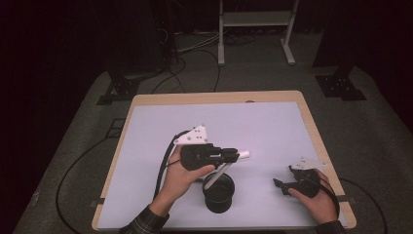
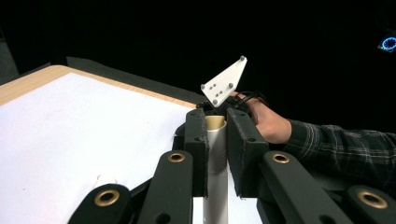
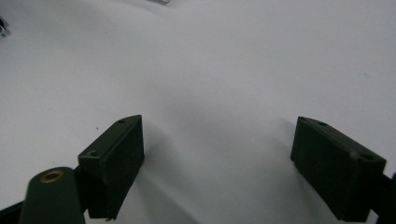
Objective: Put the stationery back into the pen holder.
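Observation:
My left gripper hovers above the middle of the table, shut on a white tube whose end pokes out past the jaws to the right. In the left gripper view the tube runs lengthwise between the two black pads. Just below stands a black cup, with a second white tube leaning in it. My right gripper rests low at the table's right side, open with nothing between its jaws. The right gripper view has its jaws wide apart over the bare white surface.
A white sheet covers the wooden table. The person's right hand and that gripper's grey plate lie beyond the left jaws. Cables trail off both table sides. Stand legs rise behind the table on the dark floor.

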The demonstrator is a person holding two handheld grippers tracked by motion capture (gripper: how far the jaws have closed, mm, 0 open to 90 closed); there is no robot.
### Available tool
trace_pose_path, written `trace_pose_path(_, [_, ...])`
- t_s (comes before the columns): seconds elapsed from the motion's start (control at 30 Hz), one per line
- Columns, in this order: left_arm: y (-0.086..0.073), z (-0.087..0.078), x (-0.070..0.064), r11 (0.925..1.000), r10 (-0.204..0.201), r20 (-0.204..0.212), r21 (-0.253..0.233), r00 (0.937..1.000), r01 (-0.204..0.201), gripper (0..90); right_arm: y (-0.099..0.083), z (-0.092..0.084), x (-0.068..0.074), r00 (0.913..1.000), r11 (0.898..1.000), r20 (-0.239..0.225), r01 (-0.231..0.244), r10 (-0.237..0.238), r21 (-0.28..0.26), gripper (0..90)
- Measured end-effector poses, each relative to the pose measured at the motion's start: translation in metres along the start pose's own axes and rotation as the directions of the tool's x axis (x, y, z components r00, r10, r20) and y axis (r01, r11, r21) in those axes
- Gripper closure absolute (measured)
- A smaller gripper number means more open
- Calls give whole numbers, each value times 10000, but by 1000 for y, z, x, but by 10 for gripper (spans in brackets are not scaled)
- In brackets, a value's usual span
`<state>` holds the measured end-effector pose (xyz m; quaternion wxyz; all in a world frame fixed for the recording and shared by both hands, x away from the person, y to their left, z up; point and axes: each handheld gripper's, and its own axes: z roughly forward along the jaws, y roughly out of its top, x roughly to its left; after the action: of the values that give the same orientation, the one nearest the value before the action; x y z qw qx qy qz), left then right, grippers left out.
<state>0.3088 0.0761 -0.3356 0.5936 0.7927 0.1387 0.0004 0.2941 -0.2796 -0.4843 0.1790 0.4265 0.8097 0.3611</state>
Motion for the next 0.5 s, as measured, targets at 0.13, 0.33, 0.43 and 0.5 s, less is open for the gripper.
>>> trace_pose_path(0.13, [-1,-1,1,10000,-8,-44,30,10000,8,787,0,0,0,10000,10000,-1,1,-1,0,160])
trace_pose_path(0.33, [-5,-2,1,10000,-32,-41,33,10000,32,787,0,0,0,10000,10000,-1,0,0,0,160])
trace_pose_path(0.43, [-6,-3,0,10000,-21,-71,-83,10000,21,787,0,0,0,10000,10000,-2,-1,1,-1,160])
trace_pose_path(0.5, [-6,-4,0,9999,-47,-75,-109,10000,46,787,0,0,0,10000,10000,-3,0,0,0,160])
